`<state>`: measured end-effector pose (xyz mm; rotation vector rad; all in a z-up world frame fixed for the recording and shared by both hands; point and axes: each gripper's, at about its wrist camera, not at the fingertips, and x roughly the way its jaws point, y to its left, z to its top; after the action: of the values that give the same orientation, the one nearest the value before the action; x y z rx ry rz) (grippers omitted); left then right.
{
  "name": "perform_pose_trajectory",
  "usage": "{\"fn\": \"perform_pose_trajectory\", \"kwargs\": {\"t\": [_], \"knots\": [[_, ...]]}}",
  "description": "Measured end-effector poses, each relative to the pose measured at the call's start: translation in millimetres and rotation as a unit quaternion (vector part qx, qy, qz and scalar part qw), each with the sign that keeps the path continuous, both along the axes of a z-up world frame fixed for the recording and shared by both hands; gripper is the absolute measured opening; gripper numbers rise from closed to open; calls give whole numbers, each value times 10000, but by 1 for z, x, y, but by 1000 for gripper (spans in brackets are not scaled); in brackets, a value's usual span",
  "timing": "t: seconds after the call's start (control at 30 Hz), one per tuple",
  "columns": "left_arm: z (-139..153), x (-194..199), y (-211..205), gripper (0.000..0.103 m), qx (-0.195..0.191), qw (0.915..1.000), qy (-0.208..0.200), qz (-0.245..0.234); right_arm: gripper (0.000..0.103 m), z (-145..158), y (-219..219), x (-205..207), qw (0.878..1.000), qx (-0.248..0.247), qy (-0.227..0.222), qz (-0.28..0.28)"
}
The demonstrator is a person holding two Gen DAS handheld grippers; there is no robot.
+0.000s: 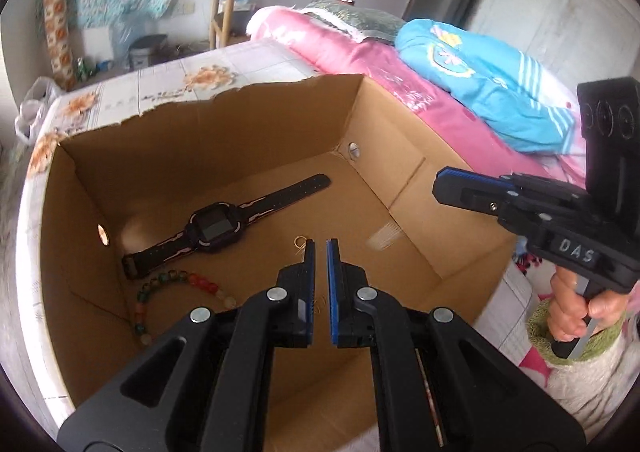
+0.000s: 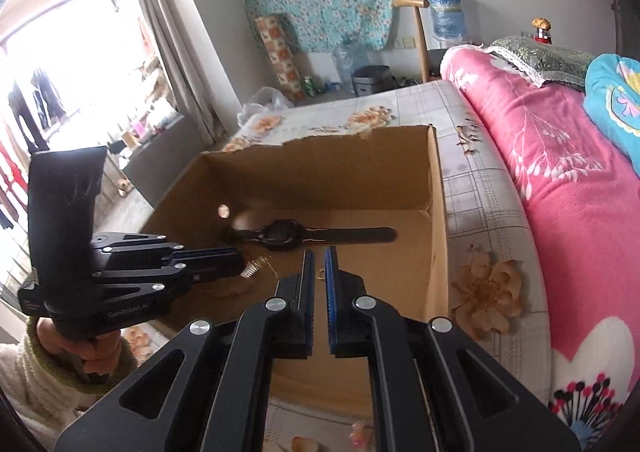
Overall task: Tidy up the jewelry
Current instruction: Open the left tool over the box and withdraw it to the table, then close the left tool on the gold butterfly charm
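An open cardboard box (image 1: 256,120) sits on the bed. Inside lie a black smartwatch (image 1: 218,230), a bracelet of green, red and white beads (image 1: 168,292) and a small gold ring (image 1: 300,240). My left gripper (image 1: 320,246) hangs over the box just right of the ring, jaws nearly together with nothing between them. My right gripper (image 1: 438,182) shows at the box's right wall. In the right wrist view my right gripper (image 2: 319,252) is nearly closed and empty above the box (image 2: 436,212), the ring (image 2: 321,273) and the watch (image 2: 280,235) beyond it. The left gripper (image 2: 240,262) shows at left.
The box rests on a floral bed sheet (image 2: 472,188). A pink blanket (image 2: 560,172) and a blue quilt (image 1: 492,84) lie folded to the right. A wooden chair (image 1: 224,0), a bin (image 2: 370,78) and a curtained window (image 2: 80,64) stand beyond the bed.
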<state>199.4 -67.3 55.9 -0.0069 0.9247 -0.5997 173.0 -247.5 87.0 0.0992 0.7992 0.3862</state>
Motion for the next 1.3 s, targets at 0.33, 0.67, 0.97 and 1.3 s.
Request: {"fn": "perform_pose_trajectory", "kwargs": {"t": [0.33,0.67,0.97,1.3], "knots": [[23,-24,11,15,-74,9987,-480,119,33,22,-11,-27,9987,33,-476,-158],[44,-119,54,53,63,9937,-1116,9,43,28,-9,-122,9939,411,-963,335],[-15,-145,61,59,288,9995,-94,67,43,-51,26,-134,9990,356,171,201],[-66,-129,46,50,952,9946,-406,37,43,-86,53,-106,9986,2,536,43]]}}
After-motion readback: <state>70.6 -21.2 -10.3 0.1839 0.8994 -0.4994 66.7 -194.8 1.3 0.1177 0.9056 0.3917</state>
